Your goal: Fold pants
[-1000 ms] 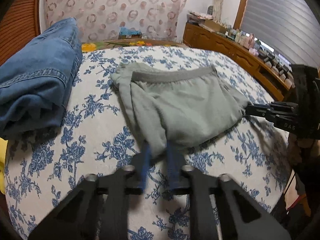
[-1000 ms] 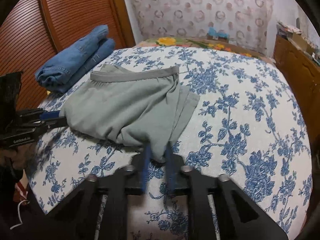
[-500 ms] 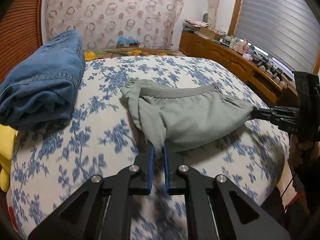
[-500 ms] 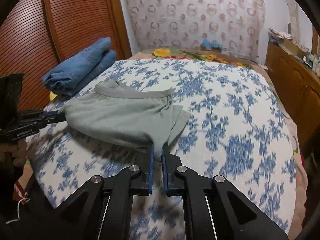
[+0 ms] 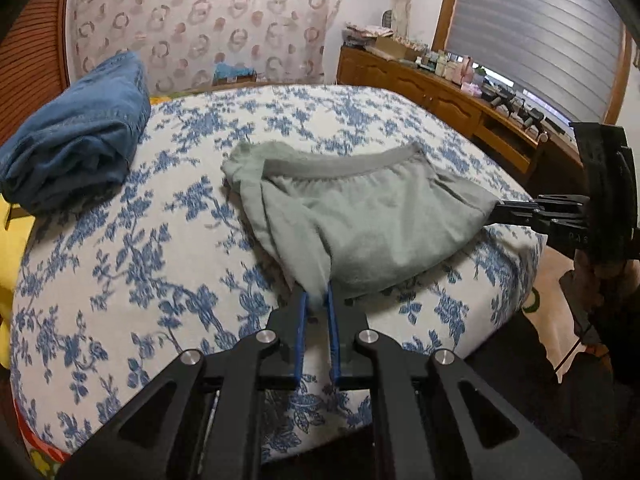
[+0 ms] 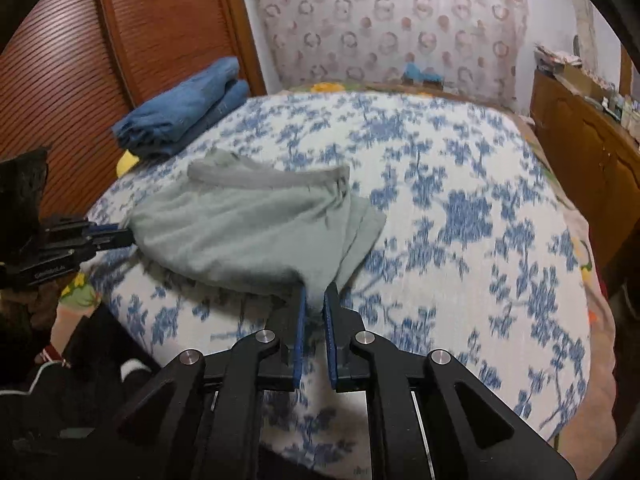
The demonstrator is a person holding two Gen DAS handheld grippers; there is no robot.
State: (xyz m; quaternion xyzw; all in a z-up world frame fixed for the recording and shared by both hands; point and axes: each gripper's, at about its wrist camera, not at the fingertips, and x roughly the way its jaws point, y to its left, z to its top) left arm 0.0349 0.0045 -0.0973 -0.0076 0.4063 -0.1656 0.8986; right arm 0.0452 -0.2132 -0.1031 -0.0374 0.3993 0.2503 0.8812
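Floral bedspread (image 5: 120,240), wooden dresser (image 5: 440,96), shuttered window (image 5: 540,40).

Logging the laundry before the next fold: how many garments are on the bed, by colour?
Grey-green pants: 1, pinched at two edges by the left gripper and the right gripper.
Blue jeans: 1, folded, lying apart near the bed's far corner.
Total: 2

The grey-green pants (image 5: 360,216) are lying folded near the front edge of the bed (image 5: 140,248), the darker waistband (image 5: 340,166) facing away. Two near corners are being pinched, and the cloth is sagging between them.
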